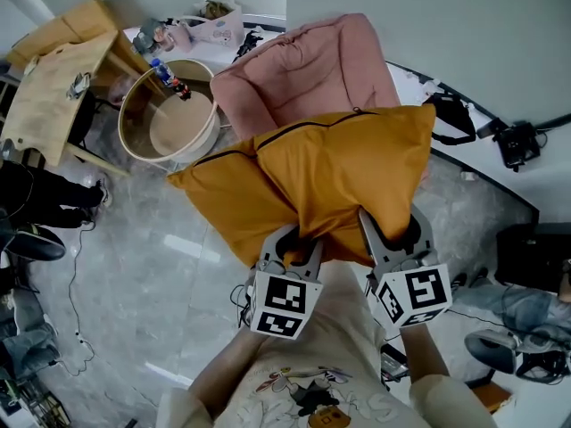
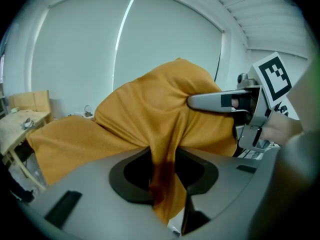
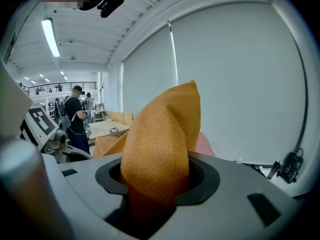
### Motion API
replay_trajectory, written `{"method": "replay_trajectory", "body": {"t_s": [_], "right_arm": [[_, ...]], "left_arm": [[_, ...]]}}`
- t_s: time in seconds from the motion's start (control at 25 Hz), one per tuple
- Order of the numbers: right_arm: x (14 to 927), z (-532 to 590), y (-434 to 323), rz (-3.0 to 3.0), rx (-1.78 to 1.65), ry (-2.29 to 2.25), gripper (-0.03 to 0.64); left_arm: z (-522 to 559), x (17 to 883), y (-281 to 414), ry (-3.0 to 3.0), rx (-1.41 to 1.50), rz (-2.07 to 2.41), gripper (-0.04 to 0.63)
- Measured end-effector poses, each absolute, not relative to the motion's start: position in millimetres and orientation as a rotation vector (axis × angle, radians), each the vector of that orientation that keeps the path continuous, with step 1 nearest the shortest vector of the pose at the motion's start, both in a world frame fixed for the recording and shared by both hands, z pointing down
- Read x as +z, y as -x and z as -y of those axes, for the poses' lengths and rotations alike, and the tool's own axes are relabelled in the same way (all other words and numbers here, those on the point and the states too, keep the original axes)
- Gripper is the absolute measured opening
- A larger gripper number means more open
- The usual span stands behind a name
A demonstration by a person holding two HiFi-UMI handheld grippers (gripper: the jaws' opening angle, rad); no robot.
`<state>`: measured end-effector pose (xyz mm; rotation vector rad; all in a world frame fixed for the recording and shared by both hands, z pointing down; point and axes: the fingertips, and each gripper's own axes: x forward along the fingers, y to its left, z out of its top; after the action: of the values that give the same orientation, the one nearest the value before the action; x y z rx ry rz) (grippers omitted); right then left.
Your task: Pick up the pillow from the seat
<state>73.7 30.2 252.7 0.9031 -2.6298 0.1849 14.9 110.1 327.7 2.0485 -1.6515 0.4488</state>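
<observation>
Nearest the head camera: the person's pale printed shirt, both forearms reaching forward over it. Just past that, the left gripper and right gripper, side by side, marker cubes facing up, both biting the near edge of the orange pillow. Left gripper's jaws stood narrow, pinched tight on a thin fold of the fabric, which ran down between the pads and hung out below. Right gripper's jaws sat somewhat wider, clamped on a thick bunch of the same fabric that filled the gap between them. The pillow was held up in the air by the two grips alone and spread away from the person, with a dark zipper line along its far edge; a second orange lobe stuck out to the left, and I could not tell whether that was a fold or another cushion. Beyond and partly under it was the pink seat, its front edge covered by the pillow. Left of the seat, on the grey floor, stood a round wooden tub; further left, a light wooden table. At far right, a black camera lay on a white surface.
</observation>
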Motion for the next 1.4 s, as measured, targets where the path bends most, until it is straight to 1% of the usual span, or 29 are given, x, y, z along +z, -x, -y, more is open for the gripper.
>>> {"method": "replay_trajectory", "body": {"t_s": [0.36, 0.68, 1.0, 1.4], "right_arm": [[239, -93, -70, 2.641, 0.160, -0.940, 0.233], [230, -115, -83, 2.644, 0.200, -0.958, 0.233], [220, -131, -131, 2.660, 0.218, -0.961, 0.233], [212, -156, -227, 2.685, 0.242, -0.975, 0.233]], "left_arm": [[-173, 322, -9, -2.078, 0.442, 1.640, 0.121], [-192, 305, -19, -2.110, 0.449, 1.639, 0.123], [-211, 299, -65, -2.112, 0.474, 1.631, 0.124], [-231, 282, -157, -2.146, 0.528, 1.621, 0.126]]}}
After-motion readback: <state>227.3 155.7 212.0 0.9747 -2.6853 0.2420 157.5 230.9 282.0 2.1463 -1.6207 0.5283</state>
